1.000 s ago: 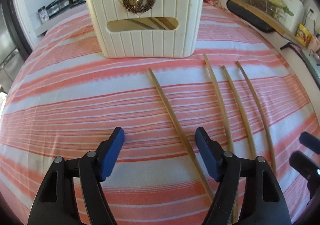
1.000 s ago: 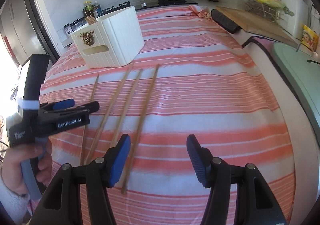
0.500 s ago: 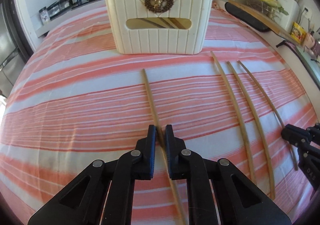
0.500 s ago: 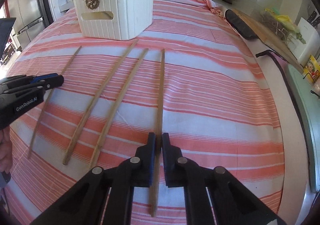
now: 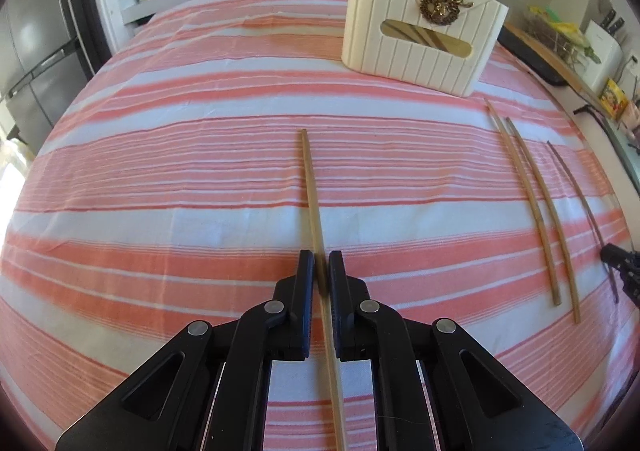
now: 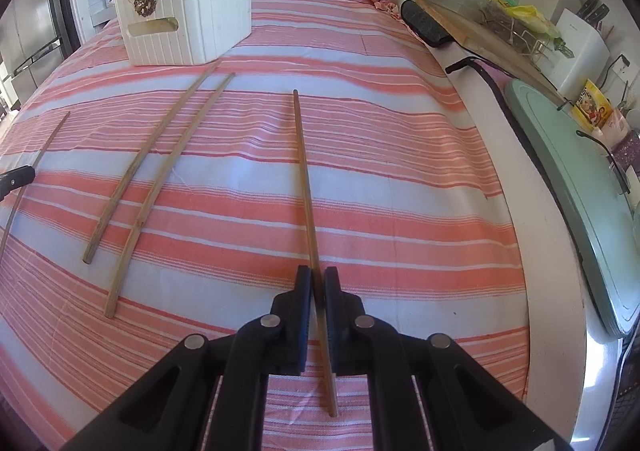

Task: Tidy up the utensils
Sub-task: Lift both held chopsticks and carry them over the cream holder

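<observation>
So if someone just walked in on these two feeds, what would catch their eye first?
Probably the two black grippers, left gripper and right gripper, each shut on a long thin bamboo chopstick pointing away over the pink-and-white striped tablecloth. Next, the ribbed cream plastic holder with a gold stag emblem standing at the far end, and two loose bamboo chopsticks lying side by side between the grippers.

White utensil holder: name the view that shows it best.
Left wrist: the white utensil holder is larger, its front slot revealing chopsticks inside. Right wrist shows it smaller, angled, with its side wall and chopstick tips above the rim.
</observation>
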A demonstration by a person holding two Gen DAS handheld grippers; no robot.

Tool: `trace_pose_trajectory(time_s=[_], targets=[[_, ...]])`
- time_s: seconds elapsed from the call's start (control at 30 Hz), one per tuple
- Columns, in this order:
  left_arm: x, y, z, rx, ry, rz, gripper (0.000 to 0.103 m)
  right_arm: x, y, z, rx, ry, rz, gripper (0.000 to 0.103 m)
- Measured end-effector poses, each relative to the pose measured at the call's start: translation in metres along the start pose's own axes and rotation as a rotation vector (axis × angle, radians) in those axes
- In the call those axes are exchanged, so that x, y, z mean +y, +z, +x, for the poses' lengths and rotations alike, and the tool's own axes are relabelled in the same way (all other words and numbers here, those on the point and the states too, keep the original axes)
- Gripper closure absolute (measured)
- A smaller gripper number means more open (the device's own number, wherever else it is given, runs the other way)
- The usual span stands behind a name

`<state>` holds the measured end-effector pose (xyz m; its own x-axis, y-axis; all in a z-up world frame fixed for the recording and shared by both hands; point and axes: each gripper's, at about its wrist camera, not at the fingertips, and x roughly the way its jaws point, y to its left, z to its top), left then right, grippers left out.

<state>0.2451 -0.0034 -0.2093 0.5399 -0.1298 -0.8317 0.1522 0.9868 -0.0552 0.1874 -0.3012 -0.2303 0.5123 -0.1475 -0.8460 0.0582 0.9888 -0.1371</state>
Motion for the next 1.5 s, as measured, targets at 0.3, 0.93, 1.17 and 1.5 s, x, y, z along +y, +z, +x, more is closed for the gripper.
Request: trace_pose_trajectory(time_s=[0.3,0.93,1.17,1.5], targets=[[0.021,0.013,-0.012,0.037,-0.201,-0.024,0.034,-0.027,0.006,-0.022,-0.01,0.151,0.049,0.066],[0.01,0.073,0.043,0.143,-0.023,0.114,0.089,0.015,0.109,0.063,0.108,0.139,-0.078,0.067],[0.017,0.077,0.024,0.068,-0.114,0.053,0.1,0.004,0.122,0.042,0.028,0.229,0.003,0.097],[0.03,0.079,-0.102,-0.192,-0.272,0.018,0.1,-0.021,0.1,-0.105,-0.291,0.347,0.044,0.097]])
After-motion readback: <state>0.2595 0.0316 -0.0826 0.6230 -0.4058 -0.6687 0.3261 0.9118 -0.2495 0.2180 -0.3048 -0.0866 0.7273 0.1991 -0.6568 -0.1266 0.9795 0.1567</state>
